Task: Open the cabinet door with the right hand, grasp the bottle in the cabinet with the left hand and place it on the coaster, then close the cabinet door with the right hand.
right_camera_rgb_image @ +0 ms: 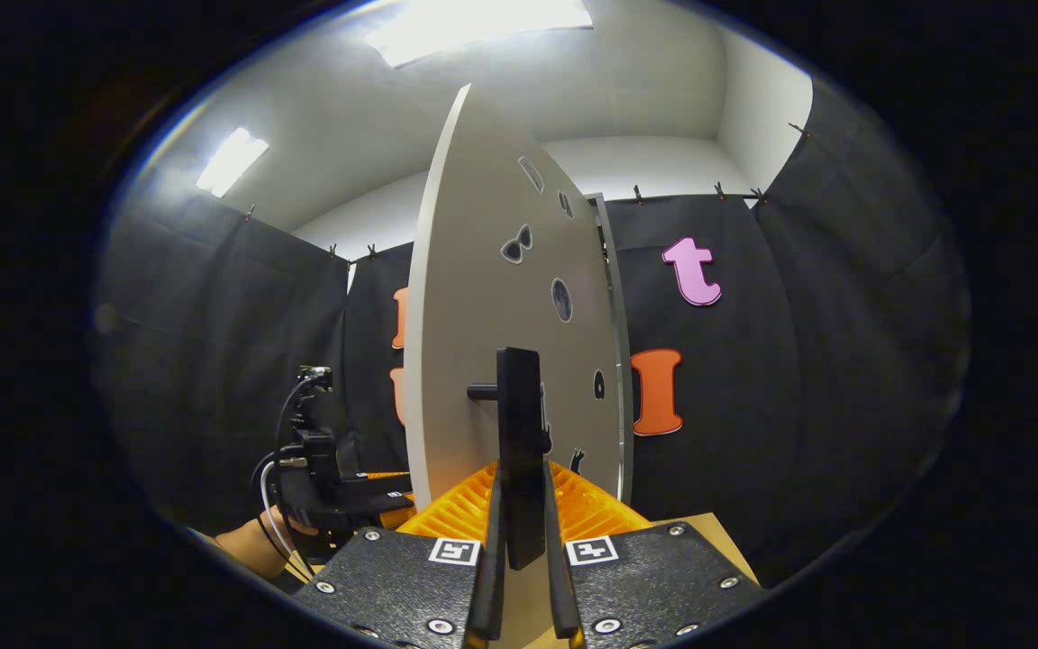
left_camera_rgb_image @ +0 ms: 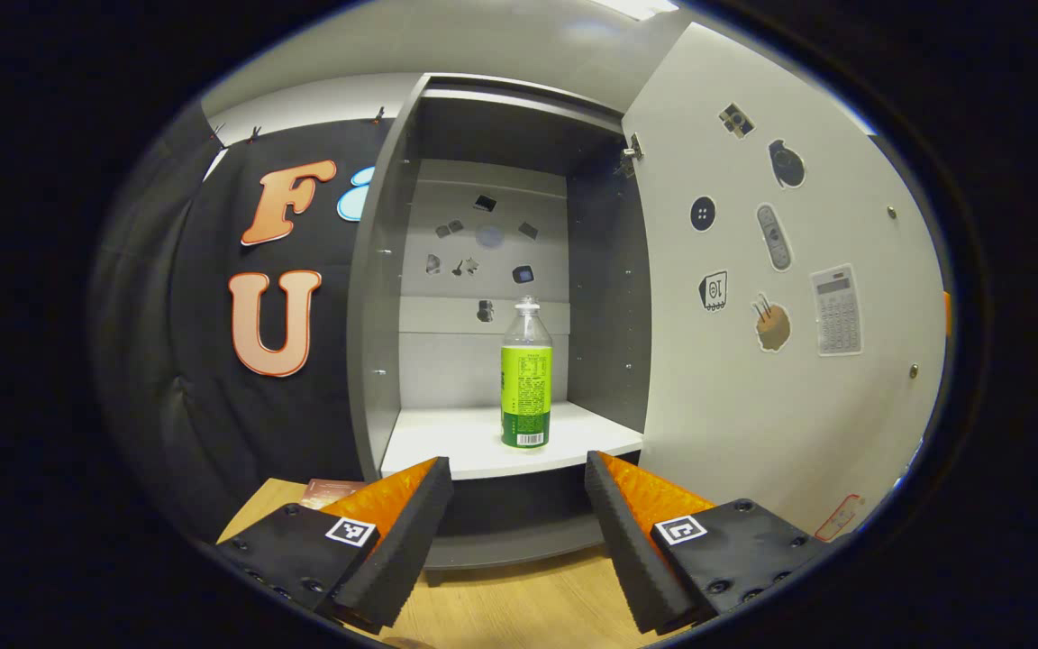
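In the left gripper view a clear bottle with a green label and white cap stands upright on the white shelf of the open grey cabinet. My left gripper is open, its orange and black fingers spread in front of the shelf, short of the bottle. The white cabinet door stands swung open on the right. In the right gripper view my right gripper is shut on the door's black handle, with the door seen edge-on. The left gripper and a hand appear at lower left.
A wooden table top lies below the cabinet. A reddish flat item lies on it at the left, behind my left finger. Stickers cover the inside of the door and the cabinet's back wall. Black cloth walls surround the booth.
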A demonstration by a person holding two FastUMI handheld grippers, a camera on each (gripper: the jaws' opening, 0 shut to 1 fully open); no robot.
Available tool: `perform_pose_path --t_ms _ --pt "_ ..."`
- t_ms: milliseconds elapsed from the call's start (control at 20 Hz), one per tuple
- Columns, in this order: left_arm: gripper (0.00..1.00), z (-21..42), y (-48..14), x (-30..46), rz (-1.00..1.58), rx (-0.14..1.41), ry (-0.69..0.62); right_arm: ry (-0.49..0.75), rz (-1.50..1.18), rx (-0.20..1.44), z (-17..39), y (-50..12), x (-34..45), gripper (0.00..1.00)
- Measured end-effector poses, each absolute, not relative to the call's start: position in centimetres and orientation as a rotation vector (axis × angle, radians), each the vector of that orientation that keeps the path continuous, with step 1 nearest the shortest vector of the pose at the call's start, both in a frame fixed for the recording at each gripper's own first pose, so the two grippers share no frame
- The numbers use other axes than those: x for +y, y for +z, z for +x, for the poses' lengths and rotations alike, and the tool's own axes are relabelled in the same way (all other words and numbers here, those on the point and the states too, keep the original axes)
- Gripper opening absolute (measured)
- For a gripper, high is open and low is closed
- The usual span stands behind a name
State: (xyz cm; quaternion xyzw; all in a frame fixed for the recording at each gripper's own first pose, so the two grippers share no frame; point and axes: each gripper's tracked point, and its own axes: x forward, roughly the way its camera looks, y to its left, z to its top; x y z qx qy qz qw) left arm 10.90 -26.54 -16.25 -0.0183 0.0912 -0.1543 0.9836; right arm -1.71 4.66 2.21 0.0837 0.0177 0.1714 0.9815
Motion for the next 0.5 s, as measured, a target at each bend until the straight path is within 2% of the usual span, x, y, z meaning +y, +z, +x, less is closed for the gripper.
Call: perform_pose_path --t_ms 50,200,250,500 --pt "0.94 11.8 -16.5 -27.2 -0.031 0.190 -0.311 0.350 0.179 0.033 -1.9 2.2 4.5 0.21" --pt "1.00 14.5 -17.4 -29.3 -0.023 0.211 -0.309 0.352 0.165 0.016 -1.8 2.1 4.0 0.20" --pt "0.97 15.5 -17.7 -29.7 -0.022 0.216 -0.304 0.339 0.153 0.010 -1.6 2.1 3.7 0.20" --pt "0.97 21.2 -18.4 -31.0 -0.004 0.225 -0.252 0.307 0.143 0.003 -1.0 2.0 2.0 0.19"
